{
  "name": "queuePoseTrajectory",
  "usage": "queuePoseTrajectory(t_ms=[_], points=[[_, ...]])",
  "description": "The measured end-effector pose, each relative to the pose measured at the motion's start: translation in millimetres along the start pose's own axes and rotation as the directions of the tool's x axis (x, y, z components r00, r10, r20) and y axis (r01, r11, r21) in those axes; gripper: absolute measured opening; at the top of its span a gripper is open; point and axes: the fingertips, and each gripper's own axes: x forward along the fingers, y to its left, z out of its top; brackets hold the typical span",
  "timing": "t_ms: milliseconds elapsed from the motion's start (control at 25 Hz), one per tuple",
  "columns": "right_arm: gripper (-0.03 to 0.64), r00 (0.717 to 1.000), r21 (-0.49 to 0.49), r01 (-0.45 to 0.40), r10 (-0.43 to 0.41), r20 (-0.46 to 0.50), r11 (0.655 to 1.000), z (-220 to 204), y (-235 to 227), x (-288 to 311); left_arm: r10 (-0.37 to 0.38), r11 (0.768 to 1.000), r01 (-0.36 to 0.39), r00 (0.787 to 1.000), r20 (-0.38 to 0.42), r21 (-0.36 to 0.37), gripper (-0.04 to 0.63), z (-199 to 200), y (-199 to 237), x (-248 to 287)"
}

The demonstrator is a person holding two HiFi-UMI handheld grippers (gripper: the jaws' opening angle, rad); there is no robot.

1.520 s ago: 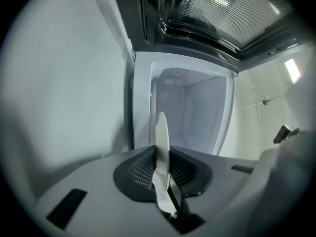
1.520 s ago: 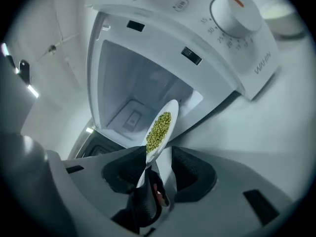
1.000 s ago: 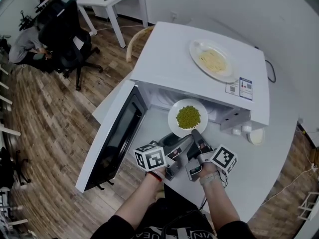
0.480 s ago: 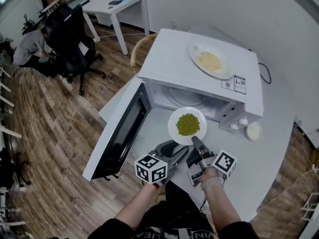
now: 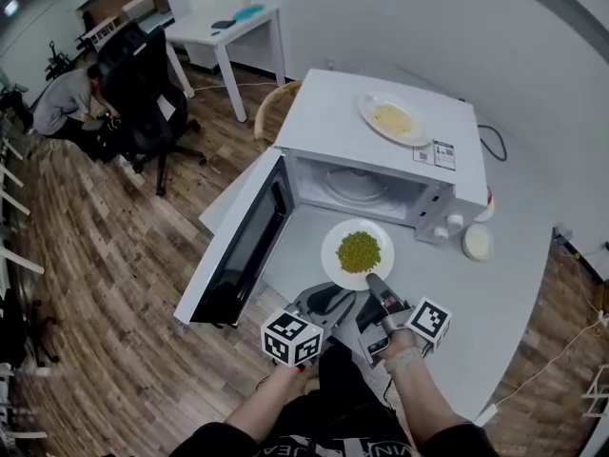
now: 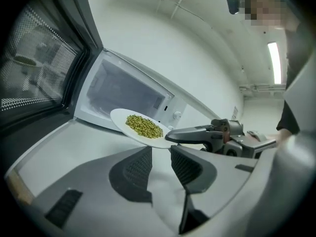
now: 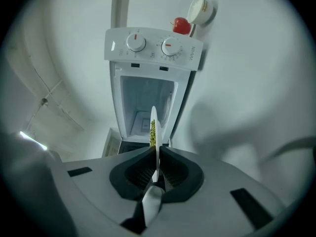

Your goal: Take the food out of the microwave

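Worktop (image 5: 514, 284): one, white and round, spread beneath both sets of fingers. The bare stretch under the fingertips looks like the natural place to set the food down.
Microwave (image 5: 381, 150): one, straight ahead of the fingers. Its cavity shows only the turntable.
Door (image 5: 243, 246): one, swung wide, off to the left of the left fingers.
Plates: two. The plate of peas (image 5: 330, 255) is out of the cavity, in the air just past the right fingertips. The second plate (image 5: 419, 139), with pale food, lies on the microwave's top, well beyond them.
Right gripper (image 5: 373, 282): fingers pinched on the near rim of the plate of peas. This is a one-edge hold, so keep the wrist level and travel slowly, or peas may roll off.
Left gripper (image 5: 328, 303): fingers closing with nothing between them; the plate's rim is just ahead of the tips.
Small white dish (image 5: 476, 242): one, ahead and right of the right fingers.
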Motion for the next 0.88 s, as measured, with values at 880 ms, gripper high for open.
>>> queuePoseTrajectory(t_ms=[880], points=[[0.043, 0.998, 0.0, -0.052, 0.052, 0.023, 0.999, -77, 21, -91, -0.026, 0.997, 0.025, 1.0, 0.017, 0.068, 0.115, -31, -78, -86]])
